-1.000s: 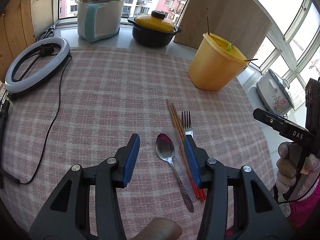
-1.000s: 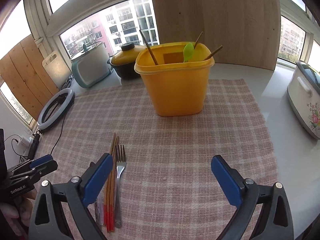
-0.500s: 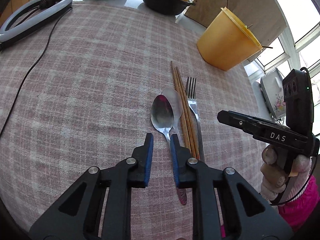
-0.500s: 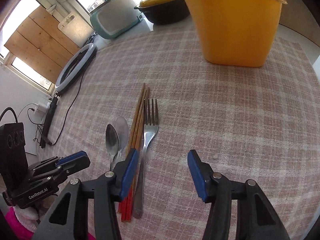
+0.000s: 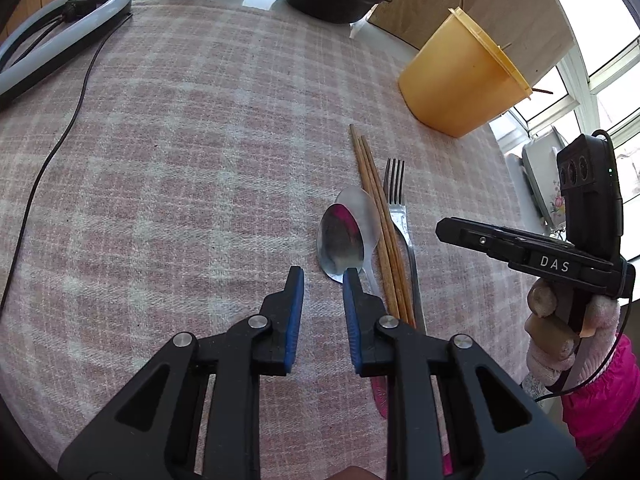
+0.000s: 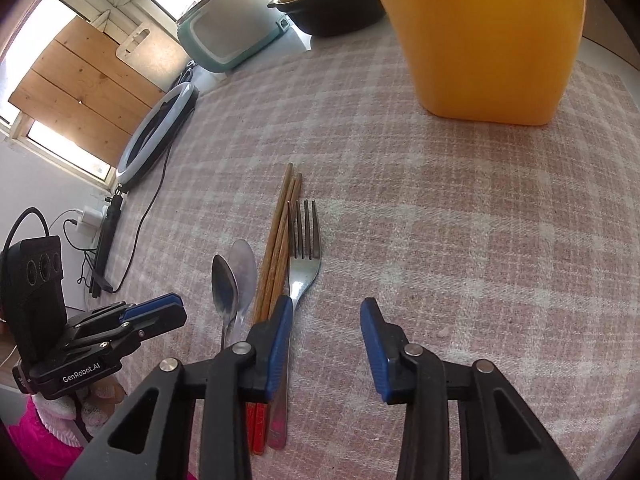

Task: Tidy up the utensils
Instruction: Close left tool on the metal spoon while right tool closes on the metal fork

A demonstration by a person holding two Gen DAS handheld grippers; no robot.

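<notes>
Here both grippers, left gripper (image 5: 323,276) and right gripper (image 6: 325,309), hang part-open and empty over the spoon (image 5: 341,243) and fork (image 6: 303,268), probably lining up grasps.

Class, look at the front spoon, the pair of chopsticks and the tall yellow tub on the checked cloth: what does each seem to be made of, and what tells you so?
Front spoon: polished metal, probably steel; its bowl mirrors colours.
Pair of chopsticks: matt brown wood or bamboo by the look, with red-coated ends.
Tall yellow tub: likely plastic; smooth, slightly translucent wall and thin moulded rim.
</notes>
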